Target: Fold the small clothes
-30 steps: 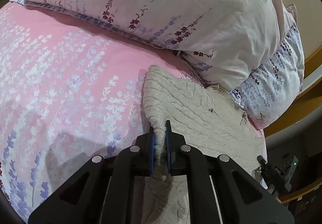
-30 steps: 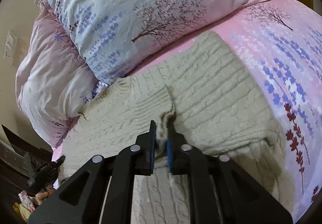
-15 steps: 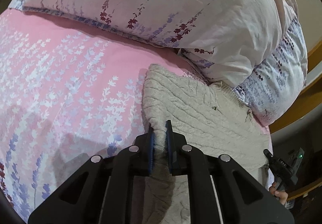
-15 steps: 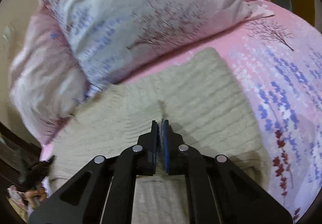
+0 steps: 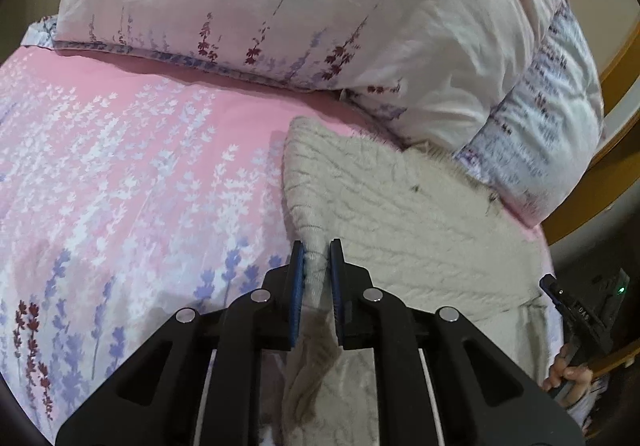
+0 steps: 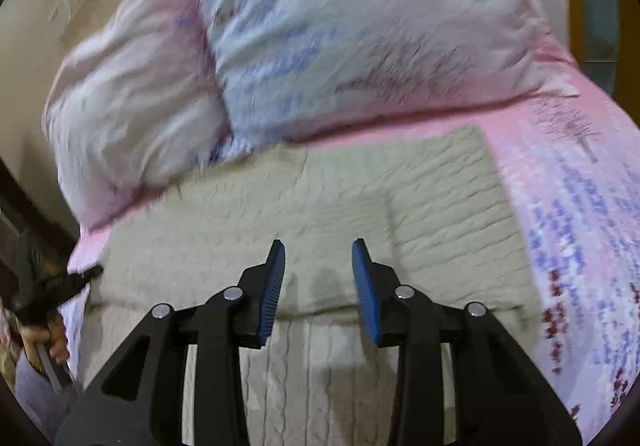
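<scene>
Left wrist view: the cream cable-knit sweater (image 5: 400, 221) lies on the pink floral bedsheet (image 5: 120, 165) beside the pillows (image 5: 300, 5), its edge bunched between the nearly closed pads of the left gripper (image 5: 316, 258). The right gripper (image 6: 319, 258) has just been opening; its jaws stand apart above the folded knit with nothing between them. With only one side pinched, a pull could likely drag the loose folded sleeve out of place or skew the fold.
</scene>
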`<state>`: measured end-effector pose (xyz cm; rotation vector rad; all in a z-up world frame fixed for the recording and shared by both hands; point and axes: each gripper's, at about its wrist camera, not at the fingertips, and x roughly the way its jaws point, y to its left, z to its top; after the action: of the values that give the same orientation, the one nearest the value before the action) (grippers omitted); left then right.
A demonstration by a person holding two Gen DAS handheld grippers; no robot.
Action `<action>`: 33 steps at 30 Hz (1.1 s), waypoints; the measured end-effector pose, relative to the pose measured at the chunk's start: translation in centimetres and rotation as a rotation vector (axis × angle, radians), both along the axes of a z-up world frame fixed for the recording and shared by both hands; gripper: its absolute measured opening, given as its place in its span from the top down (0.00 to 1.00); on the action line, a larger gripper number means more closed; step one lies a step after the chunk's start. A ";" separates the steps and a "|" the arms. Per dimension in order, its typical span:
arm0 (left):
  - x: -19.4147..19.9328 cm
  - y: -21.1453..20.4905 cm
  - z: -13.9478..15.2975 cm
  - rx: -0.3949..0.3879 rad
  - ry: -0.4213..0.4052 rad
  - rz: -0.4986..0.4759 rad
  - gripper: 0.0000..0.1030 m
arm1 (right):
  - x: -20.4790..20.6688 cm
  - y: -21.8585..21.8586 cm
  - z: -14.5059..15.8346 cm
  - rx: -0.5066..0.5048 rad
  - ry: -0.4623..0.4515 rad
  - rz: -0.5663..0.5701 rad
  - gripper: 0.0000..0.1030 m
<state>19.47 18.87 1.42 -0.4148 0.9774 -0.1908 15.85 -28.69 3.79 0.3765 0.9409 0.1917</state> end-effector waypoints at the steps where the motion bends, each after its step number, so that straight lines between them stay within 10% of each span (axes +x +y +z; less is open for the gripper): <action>1: 0.0 0.1 -0.2 0.003 0.008 0.002 0.89 | 0.2 0.3 -0.5 -0.008 0.029 0.009 0.67; 9: -0.7 0.4 -0.7 -0.027 0.033 0.043 0.85 | -0.4 -0.8 -0.7 0.055 0.054 0.021 0.64; 13: -3.7 0.9 0.2 -0.088 0.041 0.028 0.81 | -3.5 -3.0 0.4 0.165 0.034 0.050 0.38; 24: -17.2 1.0 1.2 -0.170 0.088 -0.062 0.80 | -16.7 -11.8 0.2 0.173 0.139 -0.034 0.39; 33: -22.2 -0.7 0.4 -0.240 0.131 -0.095 0.80 | -20.5 -11.5 -1.6 0.286 0.177 0.022 0.64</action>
<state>-2.69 18.19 1.82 -0.6068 1.1080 -0.3734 -4.65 -40.16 2.20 0.6553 1.0958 0.3183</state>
